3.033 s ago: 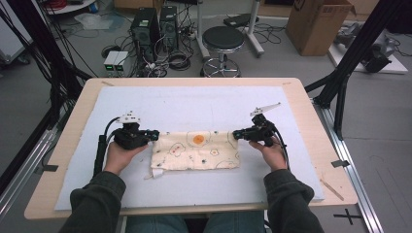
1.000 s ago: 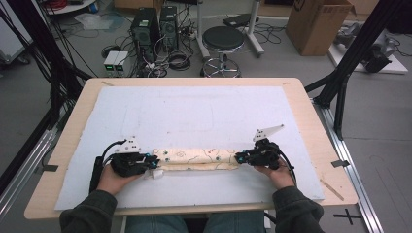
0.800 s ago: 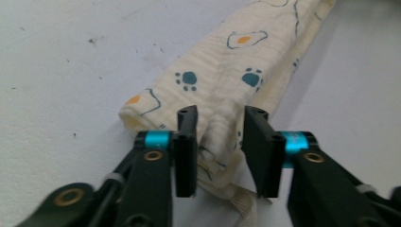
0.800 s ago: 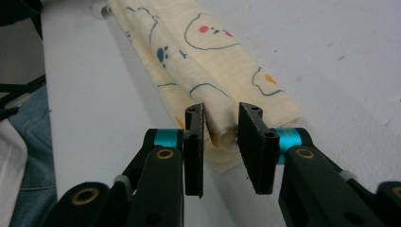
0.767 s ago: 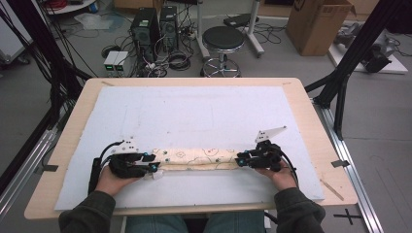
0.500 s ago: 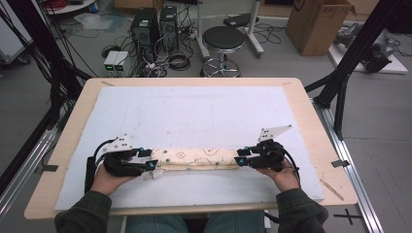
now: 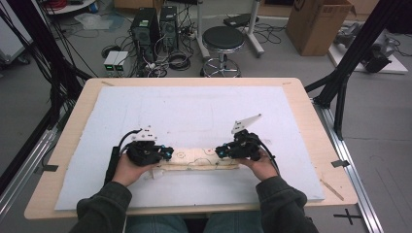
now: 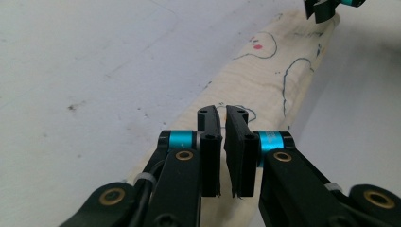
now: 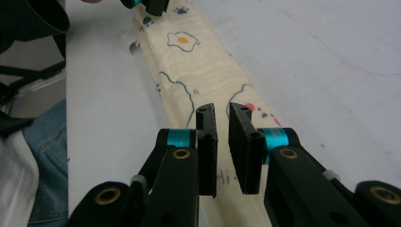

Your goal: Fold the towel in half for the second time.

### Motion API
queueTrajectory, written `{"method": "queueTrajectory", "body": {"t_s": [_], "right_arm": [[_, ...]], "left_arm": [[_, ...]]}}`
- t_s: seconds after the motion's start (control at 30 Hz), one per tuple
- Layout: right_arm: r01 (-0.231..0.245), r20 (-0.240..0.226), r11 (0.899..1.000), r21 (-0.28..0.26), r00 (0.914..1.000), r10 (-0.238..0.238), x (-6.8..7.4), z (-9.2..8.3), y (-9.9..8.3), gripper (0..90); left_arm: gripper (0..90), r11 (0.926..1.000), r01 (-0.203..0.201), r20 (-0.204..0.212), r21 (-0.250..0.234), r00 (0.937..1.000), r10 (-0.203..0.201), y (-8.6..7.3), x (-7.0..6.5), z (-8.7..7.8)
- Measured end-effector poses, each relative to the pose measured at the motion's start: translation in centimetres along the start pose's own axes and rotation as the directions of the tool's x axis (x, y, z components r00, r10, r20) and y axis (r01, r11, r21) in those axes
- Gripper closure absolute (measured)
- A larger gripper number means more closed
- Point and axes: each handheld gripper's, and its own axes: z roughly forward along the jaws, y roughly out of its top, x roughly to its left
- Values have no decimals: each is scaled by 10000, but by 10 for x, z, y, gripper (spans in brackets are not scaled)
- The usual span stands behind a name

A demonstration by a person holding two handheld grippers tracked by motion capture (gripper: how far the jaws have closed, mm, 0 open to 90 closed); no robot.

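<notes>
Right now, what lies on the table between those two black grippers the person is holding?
In the high view, a folded cream cloth with small printed pictures stretches from the left gripper to the right gripper. Nothing else lies along that strip of the white mat.

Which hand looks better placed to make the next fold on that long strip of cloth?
Neither clearly. The left gripper and right gripper each sit at their own end of the folded cloth, jaws nearly closed with nothing between them. The next fold probably needs both.
</notes>
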Motion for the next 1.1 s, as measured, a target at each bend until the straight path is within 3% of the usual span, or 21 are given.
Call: {"method": "queueTrajectory", "body": {"t_s": [0.27, 0.5, 1.1], "right_arm": [[135, -51, 9955, 935, 9999, -131, -2, 29, 4, 816], [332, -163, 9924, 1183, 9994, -315, 2, 33, -3, 816], [407, 266, 9937, 1046, 9987, -437, 4, 12, -27, 761]], "left_arm": [[854, 9970, -339, 295, 702, 9991, 319, -1, -5, 14], [811, 9888, -653, 305, 1342, 9976, 618, -10, -10, 16], [781, 9913, -551, -22, 1191, 9984, 558, -26, -1, -12]]}}
